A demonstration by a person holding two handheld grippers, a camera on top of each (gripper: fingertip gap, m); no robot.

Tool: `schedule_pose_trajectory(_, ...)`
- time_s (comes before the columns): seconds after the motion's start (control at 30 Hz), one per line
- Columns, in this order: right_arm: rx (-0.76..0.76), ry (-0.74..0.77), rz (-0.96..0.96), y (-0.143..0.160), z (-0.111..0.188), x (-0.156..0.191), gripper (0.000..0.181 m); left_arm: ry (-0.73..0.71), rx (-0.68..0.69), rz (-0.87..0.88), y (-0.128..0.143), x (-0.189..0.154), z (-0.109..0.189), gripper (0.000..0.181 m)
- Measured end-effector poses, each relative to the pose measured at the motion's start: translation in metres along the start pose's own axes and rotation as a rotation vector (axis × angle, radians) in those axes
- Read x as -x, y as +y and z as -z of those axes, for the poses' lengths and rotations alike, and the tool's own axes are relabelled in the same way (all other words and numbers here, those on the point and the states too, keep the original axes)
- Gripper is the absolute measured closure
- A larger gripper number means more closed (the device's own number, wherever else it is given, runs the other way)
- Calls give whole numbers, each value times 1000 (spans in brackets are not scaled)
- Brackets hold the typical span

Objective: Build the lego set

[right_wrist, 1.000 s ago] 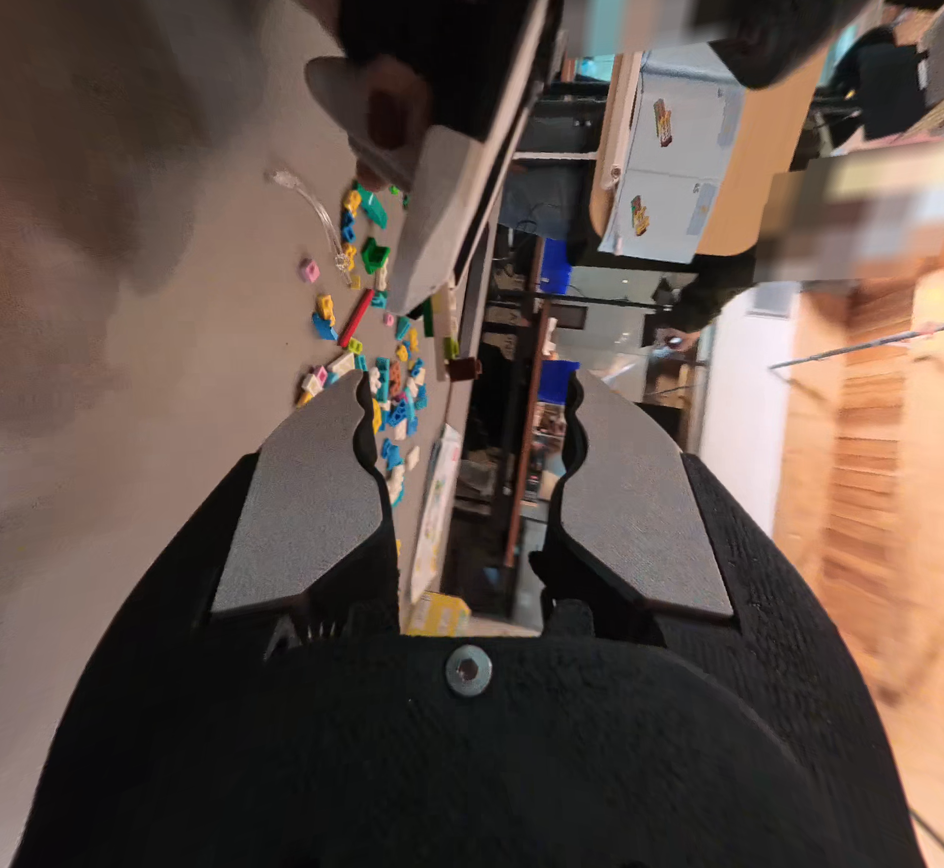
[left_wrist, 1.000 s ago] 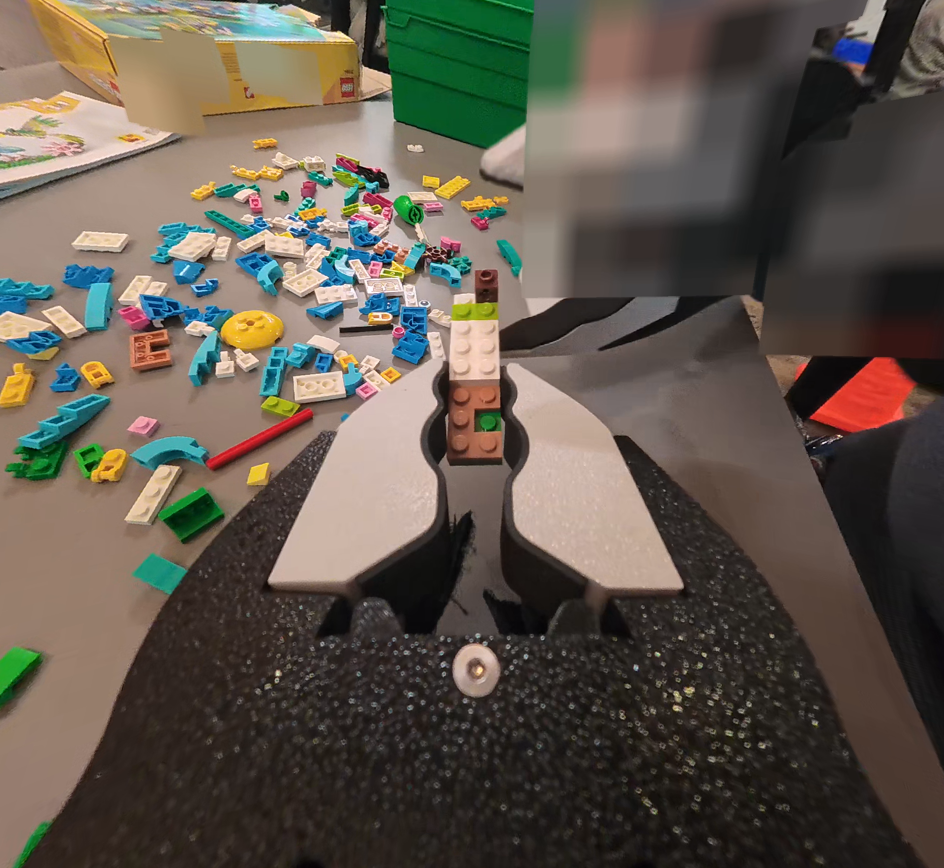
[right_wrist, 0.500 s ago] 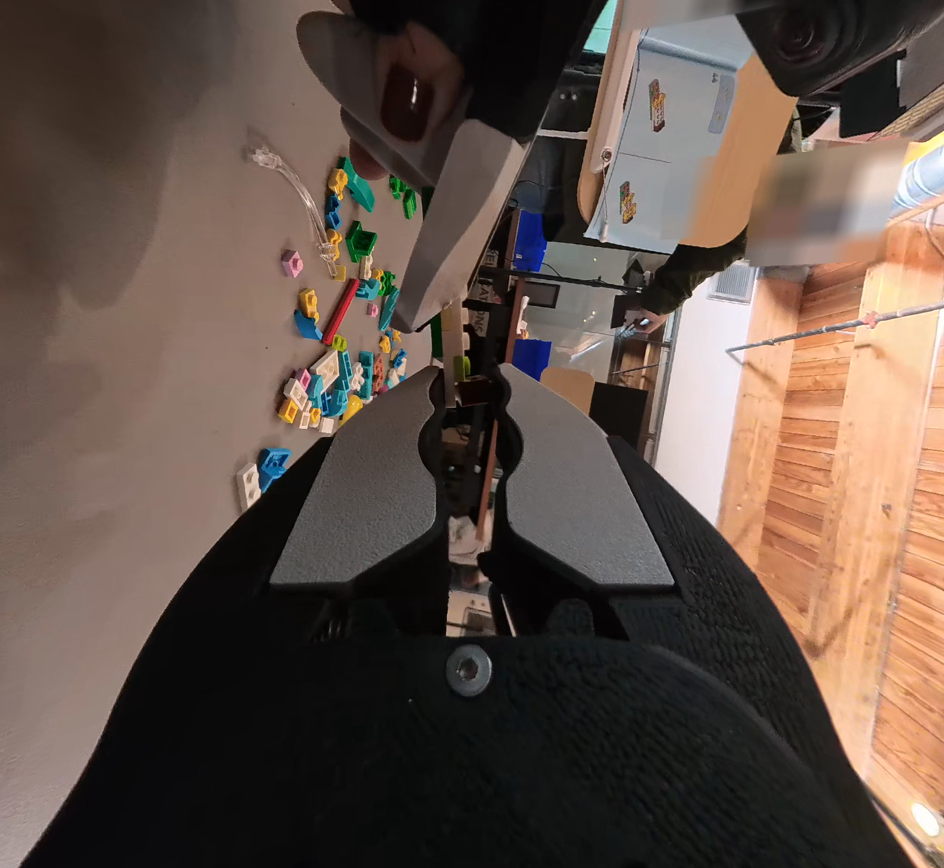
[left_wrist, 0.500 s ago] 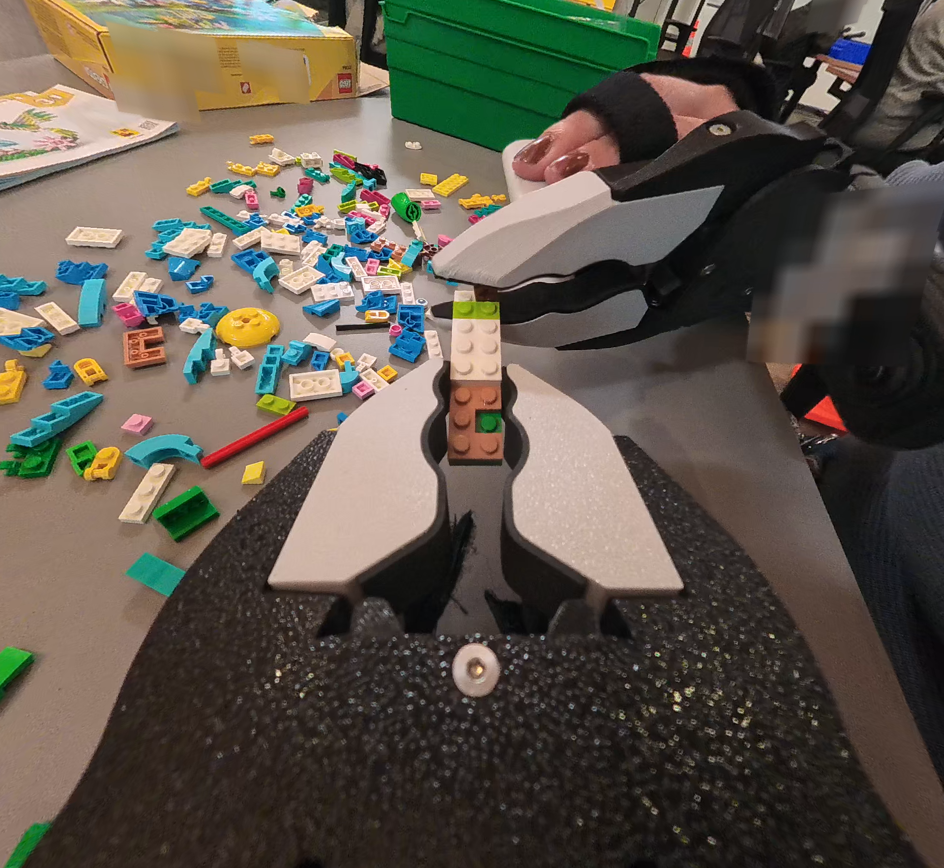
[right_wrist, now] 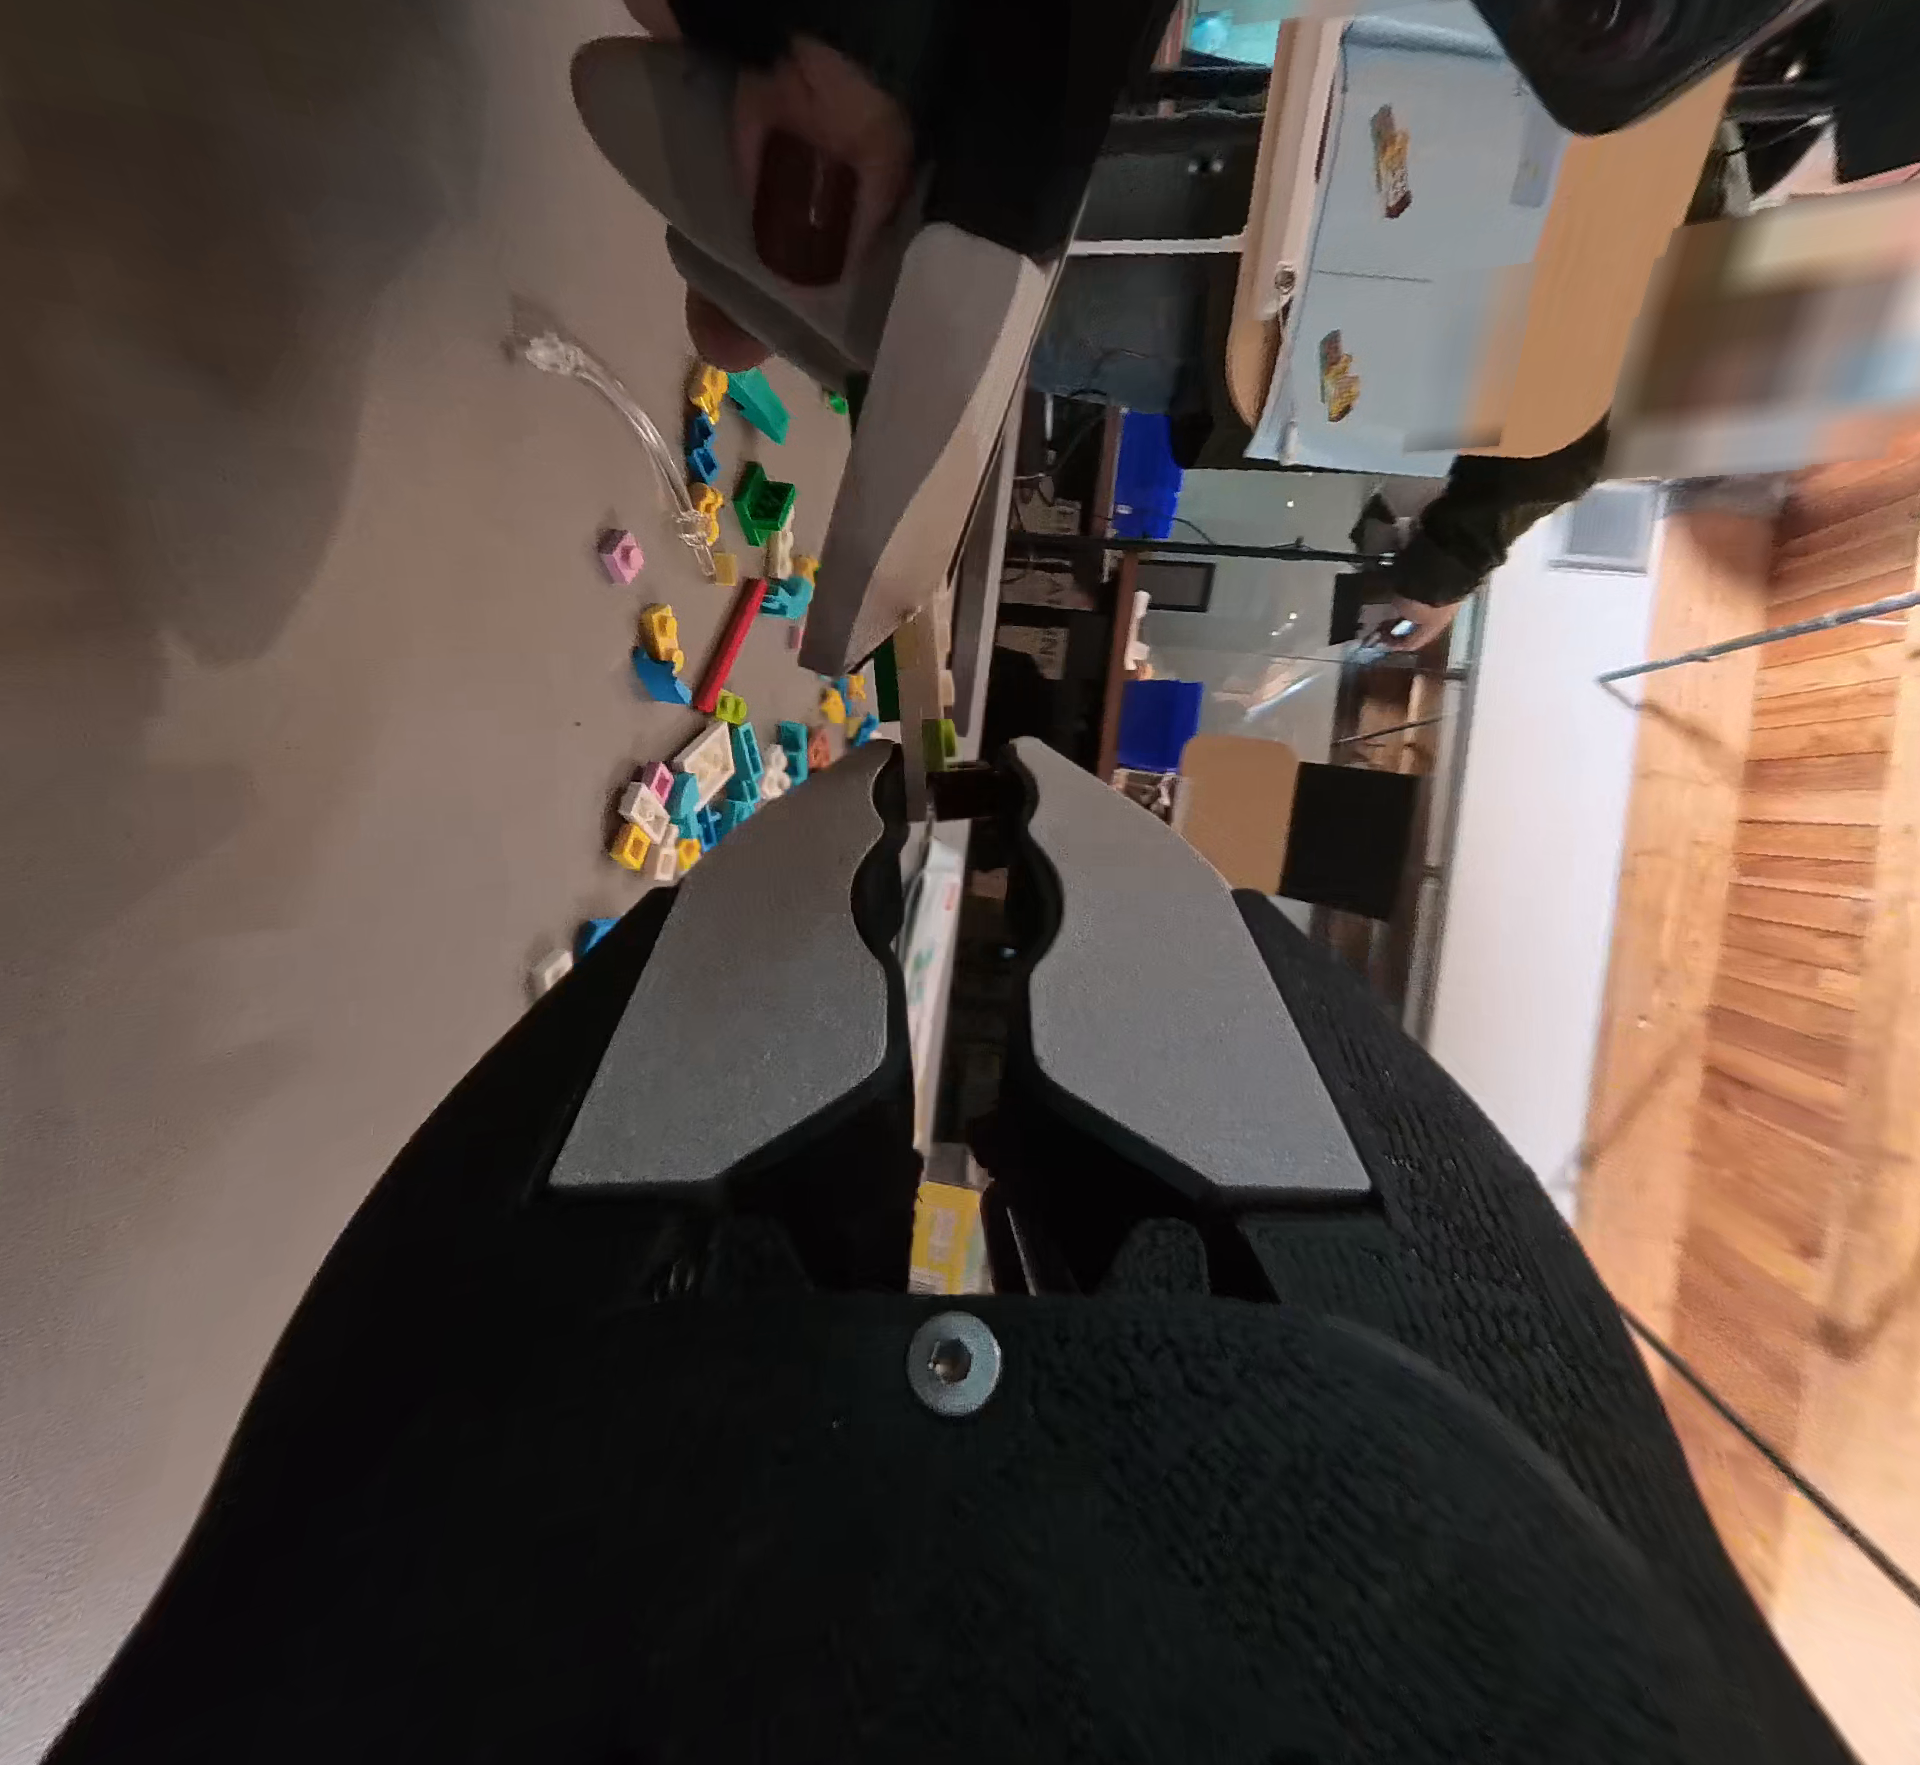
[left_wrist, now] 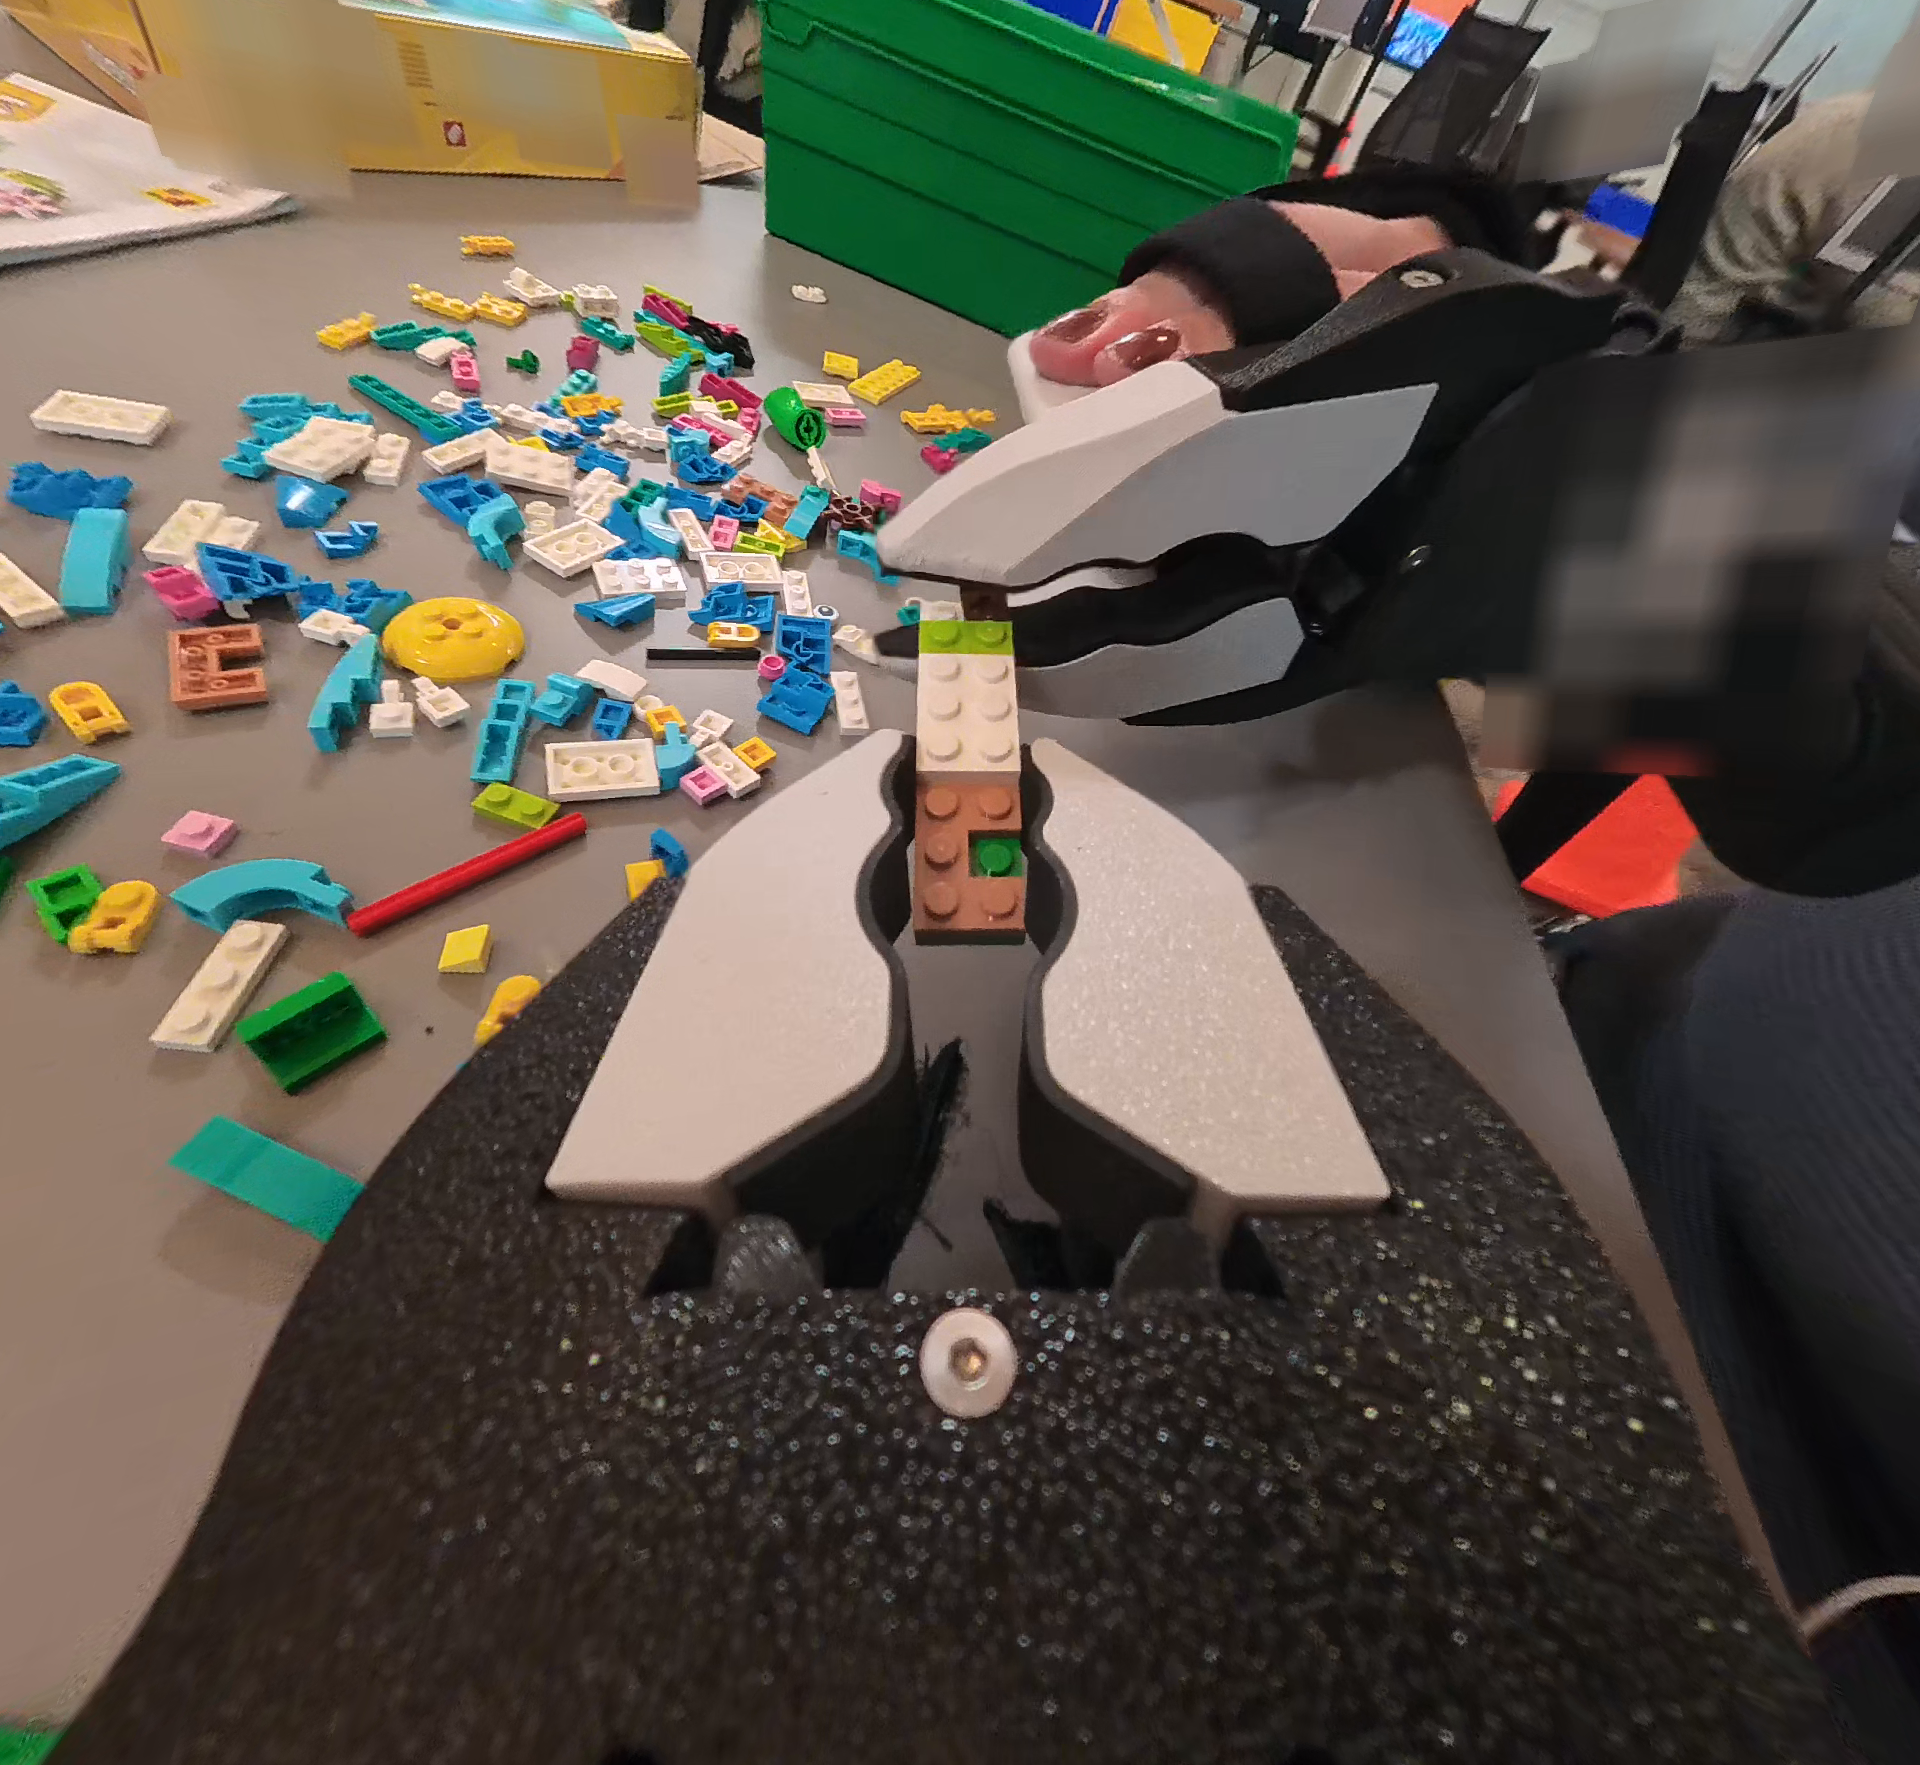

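My left gripper [left_wrist: 966, 765] is shut on a small lego assembly [left_wrist: 968, 780]: a brown plate with a green stud, a white plate and a lime piece, pointing away from me above the grey table [left_wrist: 1195, 759]. My right gripper [left_wrist: 902, 601] comes in from the right, turned on its side. Its fingertips pinch the dark brown brick [left_wrist: 982, 607] at the assembly's far end. In the right wrist view my right gripper [right_wrist: 951, 768] is shut on that dark brown brick [right_wrist: 961, 793], with the lime piece [right_wrist: 940, 739] just beyond and the left gripper's finger [right_wrist: 914, 468] above.
Many loose coloured pieces [left_wrist: 582, 510] lie spread over the left half of the table, with a red rod [left_wrist: 468, 874] near me. A yellow box [left_wrist: 416, 84], a booklet [left_wrist: 83, 188] and stacked green bins [left_wrist: 987, 157] stand at the back. The table's edge runs close on the right. Less than 4 cm separates the two grippers' tips. Both grippers' tips are roughly 10 centimetres from the red rod [left_wrist: 468, 874]. Look for it in the right wrist view [right_wrist: 736, 634] too.
My right gripper was open and apart; it moved in from the right and shut on the dark brown brick at the assembly's tip. My left gripper has kept still with the assembly.
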State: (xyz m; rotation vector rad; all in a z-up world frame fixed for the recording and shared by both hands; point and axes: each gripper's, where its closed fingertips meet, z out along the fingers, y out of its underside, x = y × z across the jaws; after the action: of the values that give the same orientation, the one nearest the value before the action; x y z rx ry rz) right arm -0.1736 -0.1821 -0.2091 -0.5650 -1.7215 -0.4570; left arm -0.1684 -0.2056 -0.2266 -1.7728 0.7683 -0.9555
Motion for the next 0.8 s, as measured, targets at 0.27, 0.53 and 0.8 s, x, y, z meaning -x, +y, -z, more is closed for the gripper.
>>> schedule_pose_trajectory(0.27,-26,-70,-91,-2,-5,-2,164,115,-52,244,-3,0,4,164)
schedule_pose_trajectory(0.53,-14,-37,-63,-3,-6,-4,164,155,-67,297,-4,-1,6,164)
schedule_pose_trajectory(0.8,-5,32,69,-3,-2,-5,164,157,-40,280,-1,-3,3,163)
